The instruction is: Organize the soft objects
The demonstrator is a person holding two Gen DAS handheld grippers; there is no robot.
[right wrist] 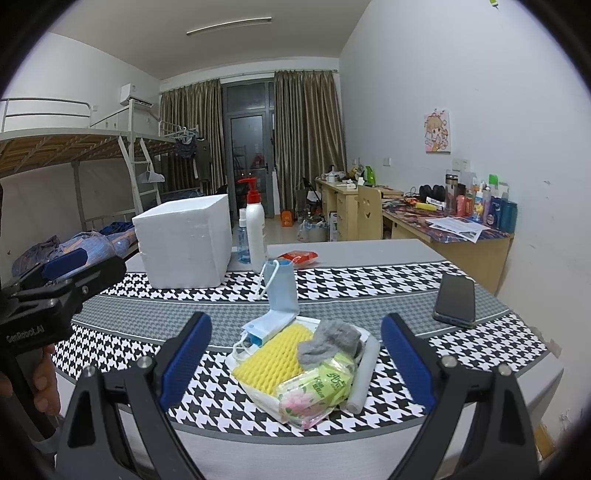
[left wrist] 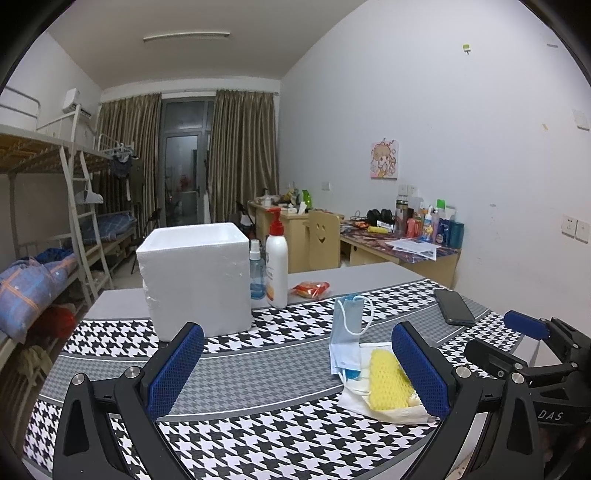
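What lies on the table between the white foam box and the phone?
In the right wrist view: pump bottle, spray bottle, red packet and upright blue mask.

light: even indoor, moderately bright, cool white cast
source: ceiling tube lamp (left wrist: 186, 36), lit, no flare
door: glass door (left wrist: 183, 168) dark, adds no light
shadows: soft and faint under the foam box (left wrist: 195, 278) and the pile (right wrist: 306, 363); darker under the bunk (left wrist: 40, 155)
glare: mild sheen on phone (right wrist: 455, 300); white box nearly blown out, little surface detail
distortion: strong fisheye, bench (left wrist: 258, 373) stripes and walls bow, black vignette in corners
focus: centre sharp, far desk soft, fingers (right wrist: 186, 362) slightly soft
noise: light grain on walls
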